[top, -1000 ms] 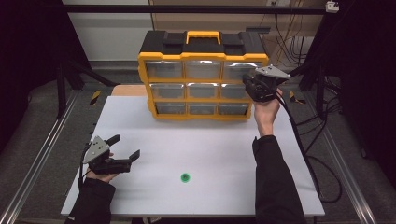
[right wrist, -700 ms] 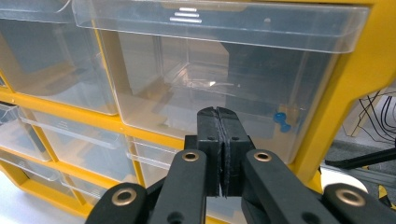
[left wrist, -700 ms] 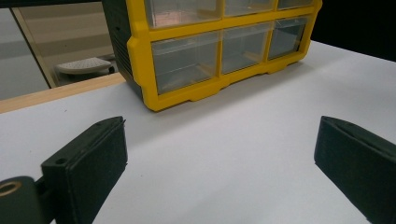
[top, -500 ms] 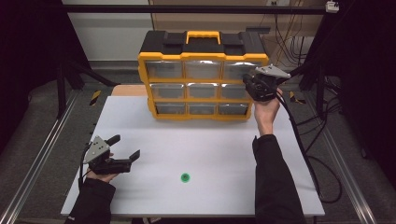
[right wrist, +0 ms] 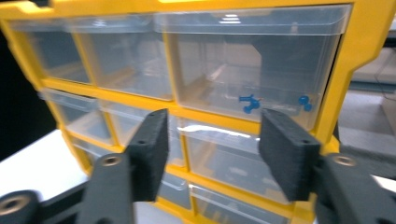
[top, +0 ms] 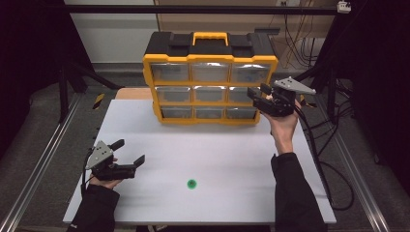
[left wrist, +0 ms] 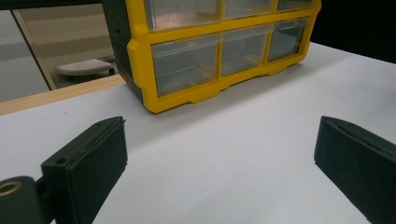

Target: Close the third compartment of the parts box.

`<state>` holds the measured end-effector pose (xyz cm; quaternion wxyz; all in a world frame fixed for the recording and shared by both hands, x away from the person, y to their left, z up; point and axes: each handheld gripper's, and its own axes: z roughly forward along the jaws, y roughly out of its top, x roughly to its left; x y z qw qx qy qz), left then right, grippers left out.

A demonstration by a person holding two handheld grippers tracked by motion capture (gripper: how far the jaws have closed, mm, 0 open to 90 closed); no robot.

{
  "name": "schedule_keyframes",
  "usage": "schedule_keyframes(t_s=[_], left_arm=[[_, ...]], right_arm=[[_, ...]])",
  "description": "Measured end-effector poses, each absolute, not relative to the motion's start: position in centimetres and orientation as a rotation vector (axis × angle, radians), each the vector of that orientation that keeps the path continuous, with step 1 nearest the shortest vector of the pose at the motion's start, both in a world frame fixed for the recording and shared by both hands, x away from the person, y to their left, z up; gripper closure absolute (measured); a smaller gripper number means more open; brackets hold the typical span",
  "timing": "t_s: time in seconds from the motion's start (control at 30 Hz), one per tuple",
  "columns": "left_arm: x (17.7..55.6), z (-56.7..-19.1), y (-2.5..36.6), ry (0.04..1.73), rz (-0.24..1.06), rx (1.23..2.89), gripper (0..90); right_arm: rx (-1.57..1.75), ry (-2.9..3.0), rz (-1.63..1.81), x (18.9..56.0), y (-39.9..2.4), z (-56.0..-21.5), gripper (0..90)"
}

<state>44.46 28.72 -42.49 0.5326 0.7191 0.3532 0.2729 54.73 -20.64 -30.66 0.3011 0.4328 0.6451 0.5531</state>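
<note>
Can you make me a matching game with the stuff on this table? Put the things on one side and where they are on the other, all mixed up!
Things:
1. drawer box
2. green dot
3. left gripper
4. blue pins

Places:
A. inside a clear drawer at the box's top right
B. low at the table's left edge, jaws wide apart
C. at the far edge of the white table
D. on the table near its front edge

Pairs: 1-C, 2-D, 3-B, 4-A
</note>
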Motion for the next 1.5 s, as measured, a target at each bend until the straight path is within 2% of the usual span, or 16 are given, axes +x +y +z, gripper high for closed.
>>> schedule_keyframes(t_s=[0.13,0.37,0.67,1.1,1.5], left_arm=[[44.5,-42.5,28.7,0.844,0.649,1.714,1.8],[44.4,-42.5,28.6,0.843,0.651,1.717,1.8],[44.4,-42.5,28.5,0.841,0.650,1.717,1.7],[44.4,-42.4,28.4,0.835,0.647,1.715,1.6],[44.3,-42.3,28.3,0.830,0.647,1.710,1.4]], right_arm=[[1.095,1.710,1.496,53.3,-20.9,-31.2,22.5],[1.048,1.725,1.556,50.9,-21.2,-32.7,5.6],[1.031,1.720,1.604,48.3,-22.4,-34.9,0.5],[0.983,1.761,1.605,44.9,-22.9,-38.2,0.1],[1.007,1.798,1.585,43.5,-24.0,-40.6,0.0]])
